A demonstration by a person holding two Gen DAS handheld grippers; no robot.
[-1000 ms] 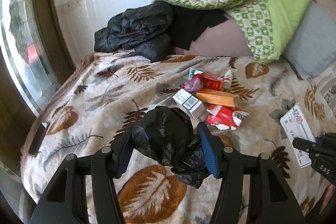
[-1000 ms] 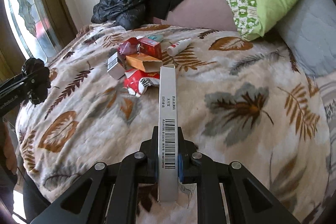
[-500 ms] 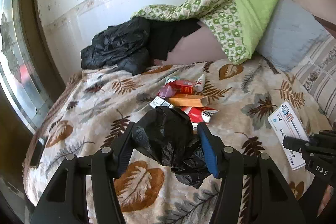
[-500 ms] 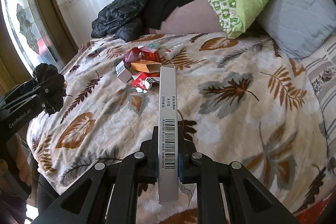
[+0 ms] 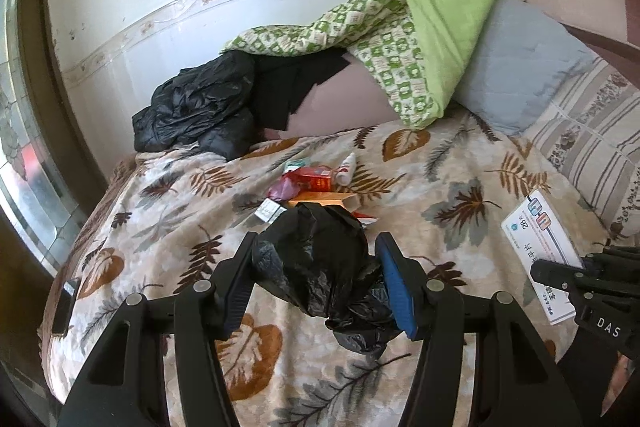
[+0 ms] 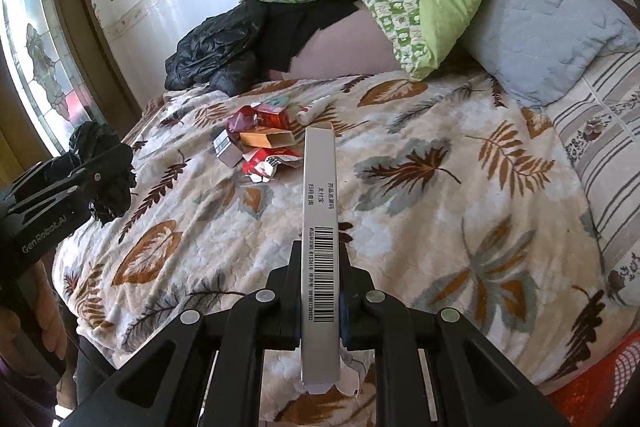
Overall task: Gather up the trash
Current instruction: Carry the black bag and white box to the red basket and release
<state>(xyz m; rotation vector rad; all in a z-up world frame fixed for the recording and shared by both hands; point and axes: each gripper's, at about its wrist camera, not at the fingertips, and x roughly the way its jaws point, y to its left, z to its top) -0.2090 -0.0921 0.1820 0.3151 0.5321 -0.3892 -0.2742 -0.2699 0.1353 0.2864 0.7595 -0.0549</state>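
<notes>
The left tongs (image 5: 316, 279) hold a crumpled black bag (image 5: 316, 267), their pads pressed into its sides at about half width. The right tongs (image 6: 320, 307) are clamped narrow on a flat white box (image 6: 319, 227), which sticks out forward with its barcode face up. Both hang above the near part of the bed (image 6: 420, 227), clear of the blanket.

The rest of the trash lies in one heap (image 6: 260, 143) further off, left of the bed's middle: a red carton, an orange box with an open end, a grey pack, a torn red wrapper, and a small white tube (image 6: 314, 110) just right of the heap. None of it is bagged yet.

The step in hand looks like the first deposit: one piece picked up, the bag still a closed wad. The next move probably calls for opening the bag, which is hard with both tongs full. The box may have to be put down, or pushed into a fold of the bag. The thin plastic will likely slip and bunch instead of gaping open.
</notes>
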